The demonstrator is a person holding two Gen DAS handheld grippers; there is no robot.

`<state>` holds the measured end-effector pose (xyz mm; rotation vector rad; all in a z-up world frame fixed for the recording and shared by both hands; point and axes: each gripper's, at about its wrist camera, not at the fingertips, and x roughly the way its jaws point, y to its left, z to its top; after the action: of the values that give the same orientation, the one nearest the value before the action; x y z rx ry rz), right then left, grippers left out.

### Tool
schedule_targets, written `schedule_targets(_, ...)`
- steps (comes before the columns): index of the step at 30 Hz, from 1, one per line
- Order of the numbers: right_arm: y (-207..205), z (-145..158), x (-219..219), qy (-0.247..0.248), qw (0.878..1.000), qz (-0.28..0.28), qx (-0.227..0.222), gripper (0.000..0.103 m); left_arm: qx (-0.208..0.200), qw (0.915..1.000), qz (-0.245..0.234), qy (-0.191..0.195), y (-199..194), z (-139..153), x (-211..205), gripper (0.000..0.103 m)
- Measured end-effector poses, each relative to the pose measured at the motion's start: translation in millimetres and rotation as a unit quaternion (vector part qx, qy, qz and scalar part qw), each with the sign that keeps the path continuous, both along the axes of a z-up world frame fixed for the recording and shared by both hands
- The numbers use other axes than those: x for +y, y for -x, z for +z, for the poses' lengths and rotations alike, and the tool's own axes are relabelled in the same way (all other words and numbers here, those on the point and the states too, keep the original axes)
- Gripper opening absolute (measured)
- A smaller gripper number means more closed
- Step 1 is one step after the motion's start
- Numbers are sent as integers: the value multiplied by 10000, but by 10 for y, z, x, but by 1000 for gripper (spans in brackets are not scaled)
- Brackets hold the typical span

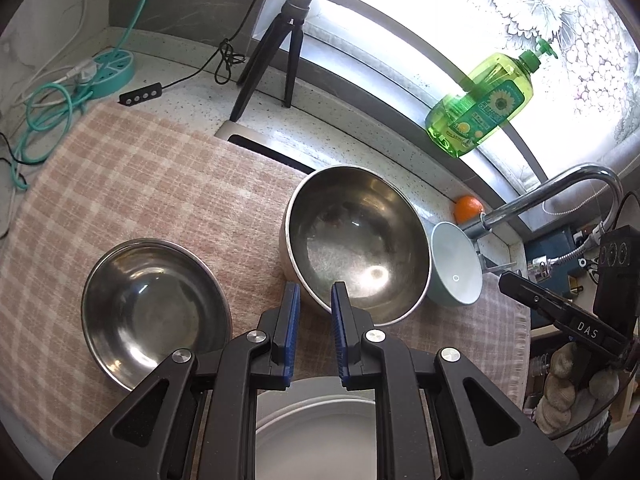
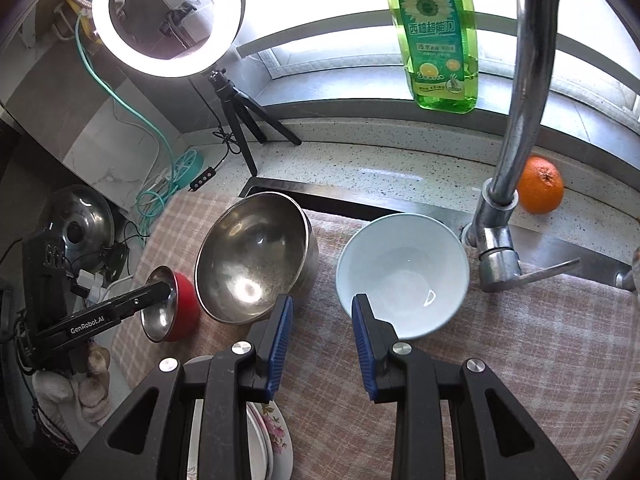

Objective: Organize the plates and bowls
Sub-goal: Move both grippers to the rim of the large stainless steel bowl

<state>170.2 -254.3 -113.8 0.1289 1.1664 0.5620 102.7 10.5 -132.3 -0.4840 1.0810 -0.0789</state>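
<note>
We hold both grippers over a pink checked cloth (image 2: 520, 360). Our left gripper (image 1: 316, 304) has its blue pads a narrow gap apart, nothing between them, at the near rim of the large steel bowl (image 1: 356, 240); a smaller steel bowl (image 1: 152, 308) sits left of it and a white plate (image 1: 316, 432) lies below. Our right gripper (image 2: 322, 316) stands wider, empty, just before the pale blue bowl (image 2: 402, 276). Its side reads "DAS"; the left one's reads "GenRobot.AI". A green soap bottle (image 2: 434, 32) bears a sunflower label with Chinese characters.
</note>
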Motion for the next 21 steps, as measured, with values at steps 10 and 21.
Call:
schedule_targets(10, -305, -174, 209, -209, 9988, 159, 411, 28, 130, 9992, 274, 242, -176, -84, 117, 14)
schedule_targets(21, -509, -348, 338, -170, 9975, 192, 661, 28, 280, 9975, 392, 508, -324, -177, 189, 14)
